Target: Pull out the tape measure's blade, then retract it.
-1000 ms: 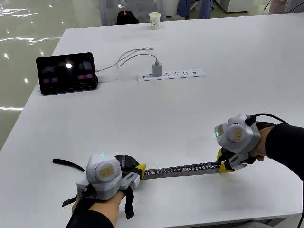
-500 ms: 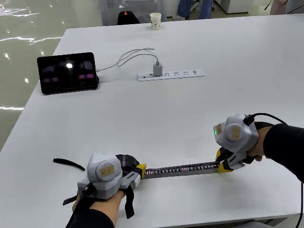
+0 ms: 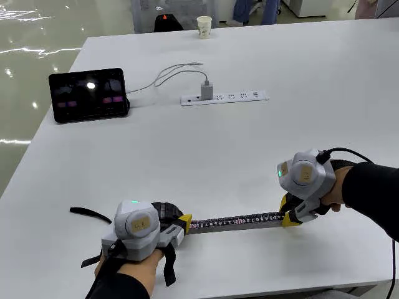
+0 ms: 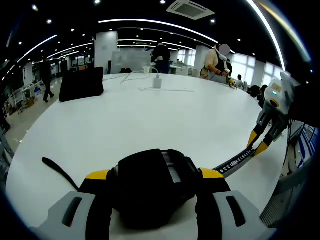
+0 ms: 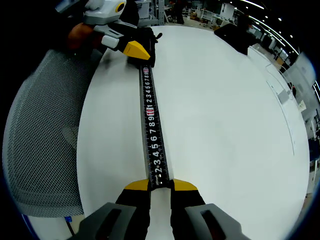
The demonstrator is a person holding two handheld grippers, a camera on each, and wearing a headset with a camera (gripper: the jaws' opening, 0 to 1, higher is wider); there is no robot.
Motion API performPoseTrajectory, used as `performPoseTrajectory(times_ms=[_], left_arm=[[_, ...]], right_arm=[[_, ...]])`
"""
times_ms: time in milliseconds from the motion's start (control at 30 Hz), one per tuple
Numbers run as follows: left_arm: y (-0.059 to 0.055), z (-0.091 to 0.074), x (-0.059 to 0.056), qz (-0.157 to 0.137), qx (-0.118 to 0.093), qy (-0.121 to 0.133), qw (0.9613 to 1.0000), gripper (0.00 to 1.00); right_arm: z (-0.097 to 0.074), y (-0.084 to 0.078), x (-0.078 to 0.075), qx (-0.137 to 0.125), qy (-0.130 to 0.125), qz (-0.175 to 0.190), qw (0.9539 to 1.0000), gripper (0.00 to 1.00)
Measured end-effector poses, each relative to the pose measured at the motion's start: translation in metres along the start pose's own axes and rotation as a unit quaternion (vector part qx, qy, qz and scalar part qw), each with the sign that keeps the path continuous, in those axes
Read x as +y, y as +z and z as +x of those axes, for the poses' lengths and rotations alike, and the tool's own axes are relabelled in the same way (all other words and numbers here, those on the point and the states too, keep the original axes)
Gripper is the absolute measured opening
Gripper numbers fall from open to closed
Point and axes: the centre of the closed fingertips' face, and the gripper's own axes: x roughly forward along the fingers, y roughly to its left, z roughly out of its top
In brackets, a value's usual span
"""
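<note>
The left tongs are closed on the black body of the tape measure, with 1 yellow-tipped jaw on each side of it. In the left gripper view the tape measure sits between the jaws of the left tongs. It rests on the white tabletop, close to the near edge and toward the near left corner. A black strap lies on the tabletop just beside it.

The right tongs are closed on the end of the blade, also close to the near edge but more to the right. In the right gripper view the 2 jaws of the right tongs press the blade near its first numbers. The blade is pulled out and runs along the near edge, low over the tabletop, from the tape measure to the right tongs.

Toward the far left side lies a dark tablet. Near it is a white power strip with a charger plugged in. A paper cup stands at the far edge.
</note>
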Motion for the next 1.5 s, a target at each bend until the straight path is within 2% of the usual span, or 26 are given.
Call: performPoseTrajectory(times_ms=[367,900,1100,1267,1500], left_arm=[[0.000,0.000,-0.001,0.002,0.001,0.001,1.0000,0.63],[-0.001,-0.001,-0.002,0.000,0.000,-0.001,1.0000,0.63],[-0.001,-0.001,-0.002,0.000,0.001,-0.002,1.0000,0.63],[-0.001,-0.001,-0.001,0.000,0.000,-0.002,1.0000,0.63],[-0.001,0.000,-0.001,0.000,0.001,-0.002,1.0000,0.63]], right_arm=[[0.002,0.004,0.001,-0.002,-0.001,-0.008,1.0000,0.11],[0.005,0.011,0.001,-0.007,0.000,0.005,1.0000,0.11],[0.006,0.013,0.002,-0.002,0.001,-0.008,1.0000,0.11],[0.006,0.015,0.003,-0.010,0.000,-0.026,0.9996,0.11],[0.006,0.017,0.003,-0.014,0.001,-0.022,0.9996,0.11]])
